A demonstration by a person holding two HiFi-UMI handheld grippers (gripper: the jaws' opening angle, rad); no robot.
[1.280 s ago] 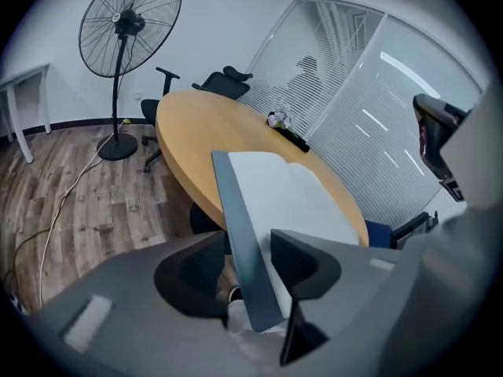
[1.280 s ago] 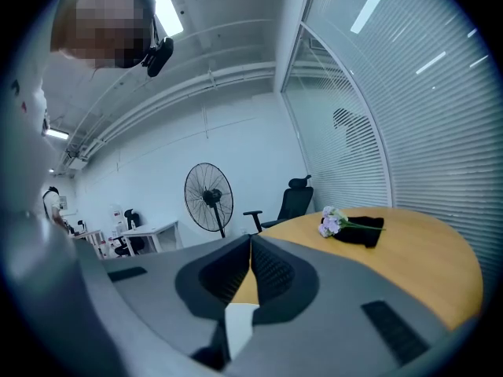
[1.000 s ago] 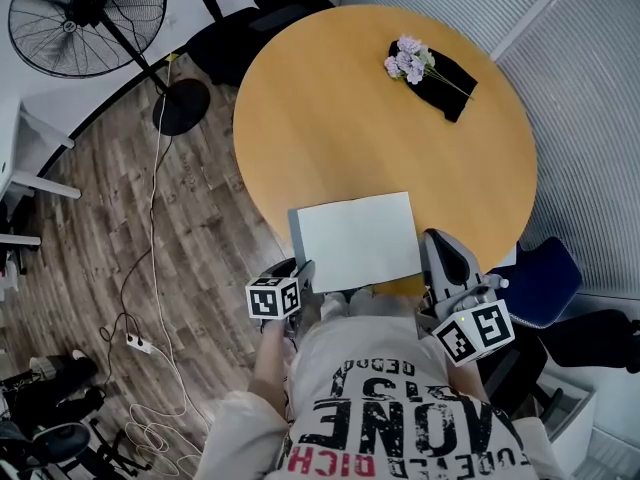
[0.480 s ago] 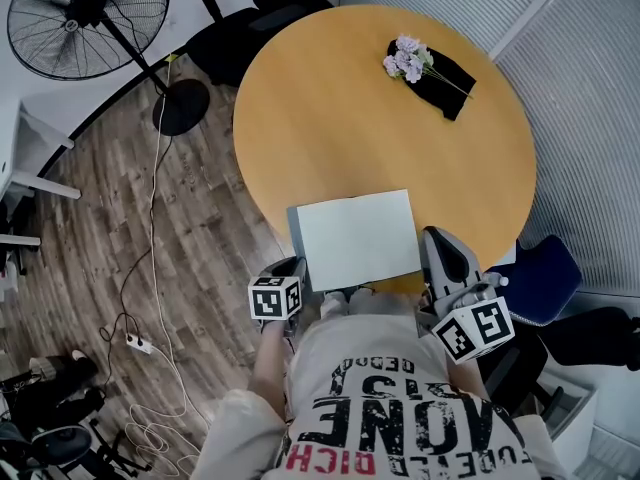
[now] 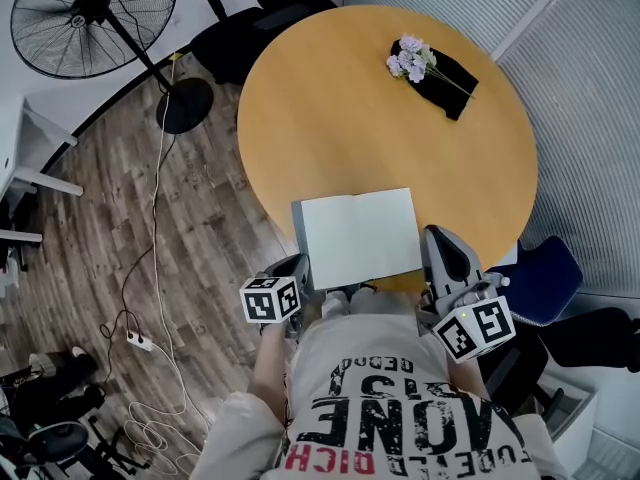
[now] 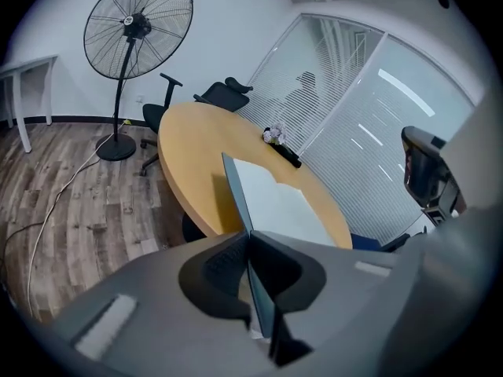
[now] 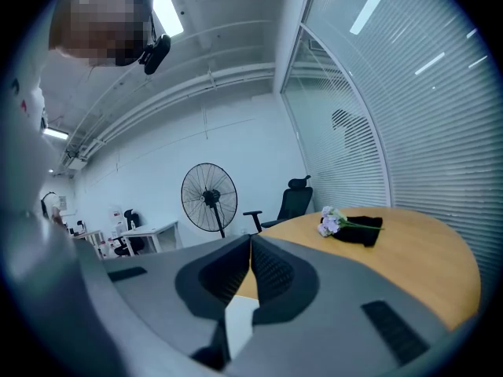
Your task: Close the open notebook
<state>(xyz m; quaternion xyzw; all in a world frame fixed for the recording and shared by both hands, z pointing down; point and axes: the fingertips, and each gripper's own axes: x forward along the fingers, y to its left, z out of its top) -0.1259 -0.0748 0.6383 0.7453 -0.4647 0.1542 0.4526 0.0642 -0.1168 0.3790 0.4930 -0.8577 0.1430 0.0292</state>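
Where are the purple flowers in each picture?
Head view: flowers at the top right, on the far side of the table.
Left gripper view: flowers tiny, near the middle.
Right gripper view: flowers right of middle.
Shared landmark: the standing fan, left of the flowers in all three.

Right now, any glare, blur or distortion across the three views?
Head view: even light, sharp, no glare on the table. Left gripper view: strong fisheye, dark corners, light streaks on the blinds. Right gripper view: same fisheye, ceiling light blown out.
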